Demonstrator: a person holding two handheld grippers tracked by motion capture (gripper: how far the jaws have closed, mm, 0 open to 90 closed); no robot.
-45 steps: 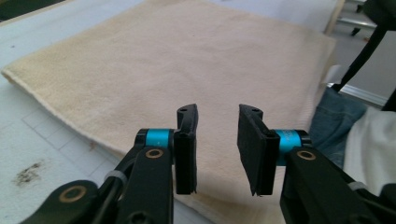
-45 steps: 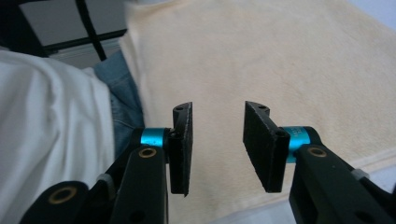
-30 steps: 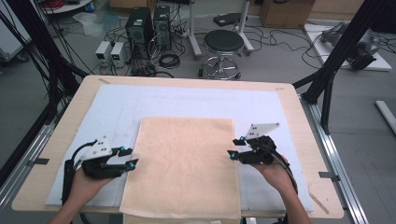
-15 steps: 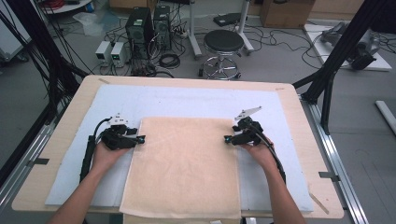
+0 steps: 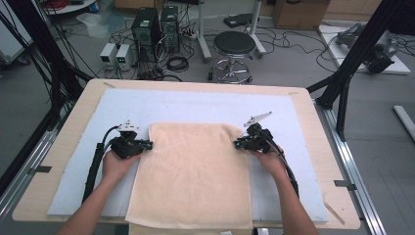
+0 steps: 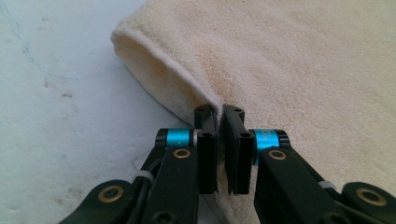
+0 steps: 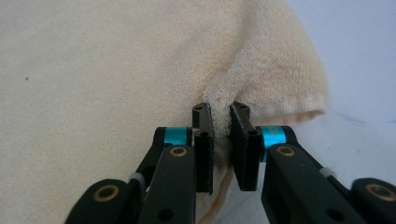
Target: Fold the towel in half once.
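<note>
Both grippers (image 5: 147,145) (image 5: 238,145) level on towel (image 5: 195,171) edges

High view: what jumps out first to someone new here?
The big cream towel on the pale blue mat takes the eye first, its near end hanging over the table's front edge. Next, the symmetry: the left gripper and right gripper have each just closed on a side edge of the towel near its far corners. The gripper views show terry cloth pinched between the jaws.

Hand-held gripper (image 7: 220,122) pinches the cream towel's (image 7: 116,70) edge.
</note>
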